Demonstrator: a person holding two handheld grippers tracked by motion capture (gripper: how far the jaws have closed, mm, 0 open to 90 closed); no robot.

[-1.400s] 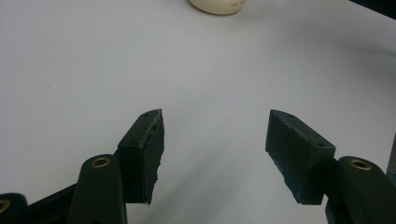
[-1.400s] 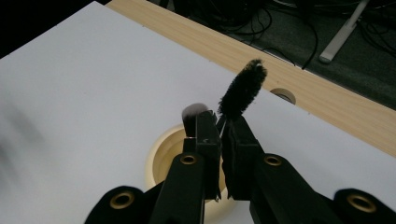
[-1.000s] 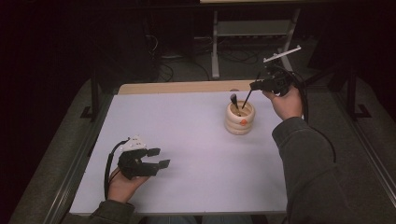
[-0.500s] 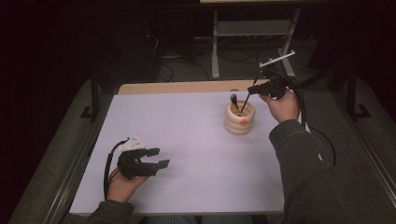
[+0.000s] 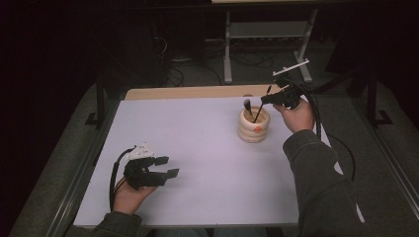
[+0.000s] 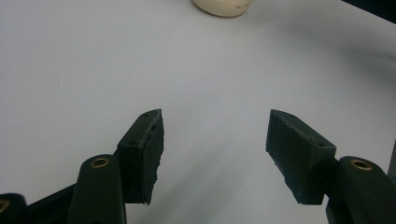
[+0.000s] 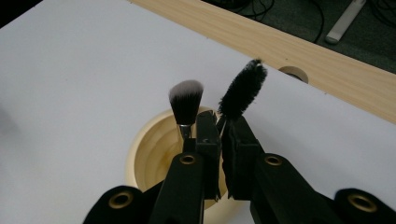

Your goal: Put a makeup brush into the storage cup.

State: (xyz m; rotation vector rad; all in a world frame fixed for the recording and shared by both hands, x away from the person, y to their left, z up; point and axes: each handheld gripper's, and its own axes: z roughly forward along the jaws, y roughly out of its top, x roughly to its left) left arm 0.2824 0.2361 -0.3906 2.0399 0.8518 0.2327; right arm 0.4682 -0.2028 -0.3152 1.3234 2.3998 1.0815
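Standing on the white bench (image 5: pixel 197 148), far right of centre, is one cream ribbed round holder (image 5: pixel 253 126) with two brushes at it. One short makeup brush with a black, white-tipped head (image 7: pixel 186 100) rests upright inside. The second, a thin black brush with a fuzzy wand-like tip (image 7: pixel 243 89), slants across the holder's mouth, pinched in the closed right gripper (image 7: pixel 220 122). The left gripper (image 6: pixel 215 128), at the near left, holds its jaws well apart with nothing between them, above bare bench.
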